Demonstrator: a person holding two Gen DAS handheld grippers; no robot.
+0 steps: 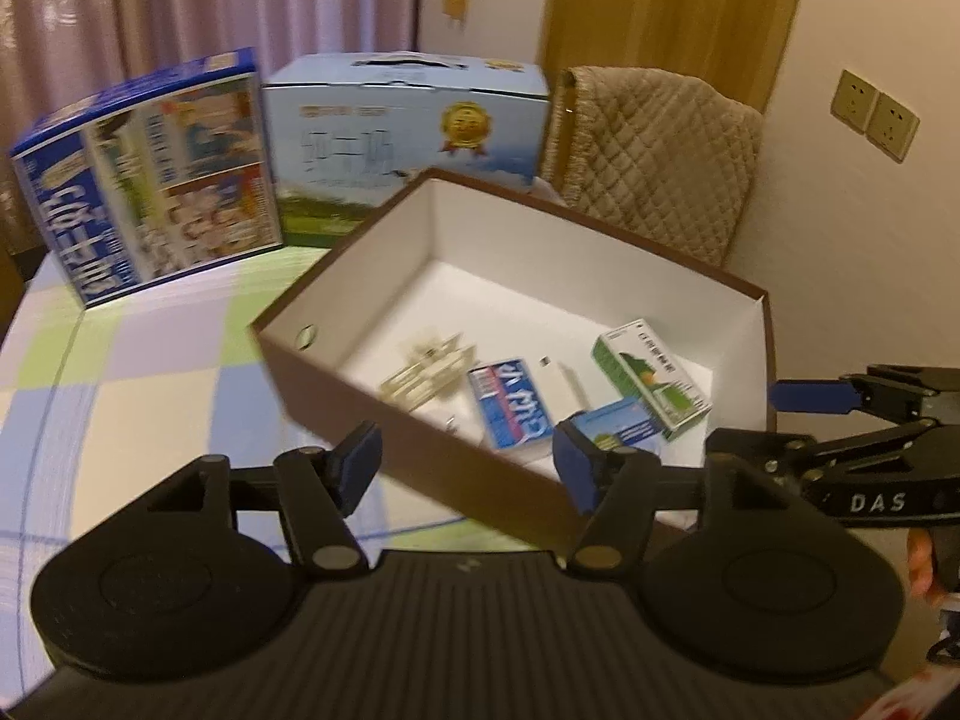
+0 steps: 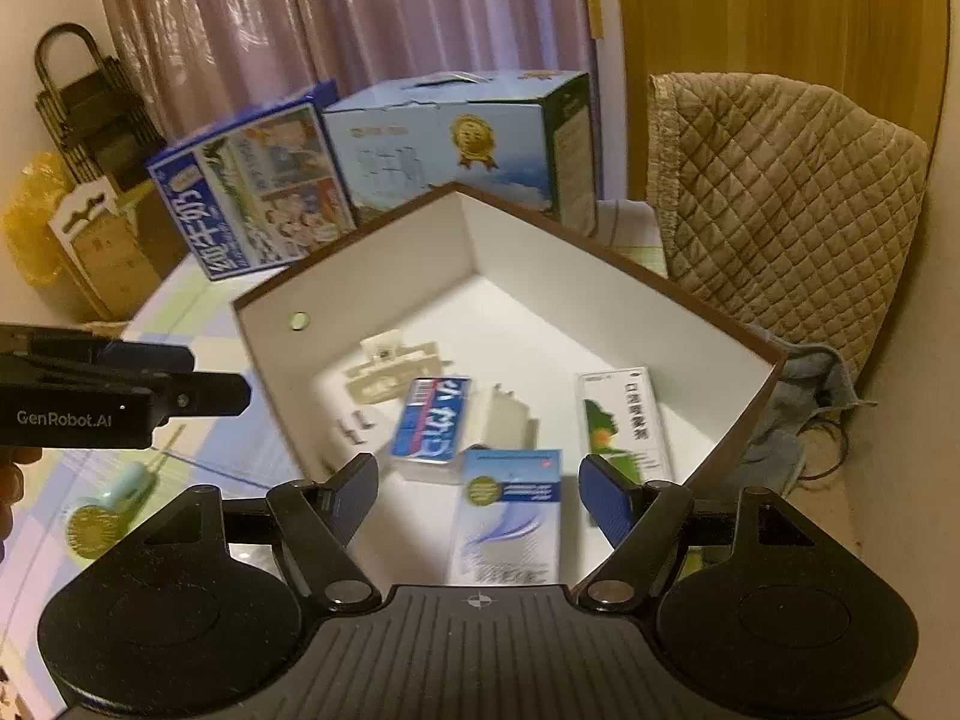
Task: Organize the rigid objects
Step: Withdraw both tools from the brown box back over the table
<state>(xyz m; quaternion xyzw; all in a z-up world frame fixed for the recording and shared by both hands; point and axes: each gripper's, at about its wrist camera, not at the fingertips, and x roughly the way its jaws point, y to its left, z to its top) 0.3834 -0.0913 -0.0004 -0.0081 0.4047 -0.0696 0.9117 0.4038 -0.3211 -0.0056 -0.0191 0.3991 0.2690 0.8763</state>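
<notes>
A: While both grippers hung over the brown box (image 2: 744,396), left gripper (image 1: 468,468) jaws were spread, nothing between them.
B: Right gripper (image 2: 480,495)?
A: Jaws apart too, empty. Blue carton (image 2: 429,420), green carton (image 2: 624,420), pale-blue carton (image 2: 510,516) and cream clip (image 2: 390,372) lay inside the box.

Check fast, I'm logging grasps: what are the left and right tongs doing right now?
Left tongs: open, holding nothing, over the near wall of the brown box.
Right tongs: open, empty, above the box's contents.
</notes>
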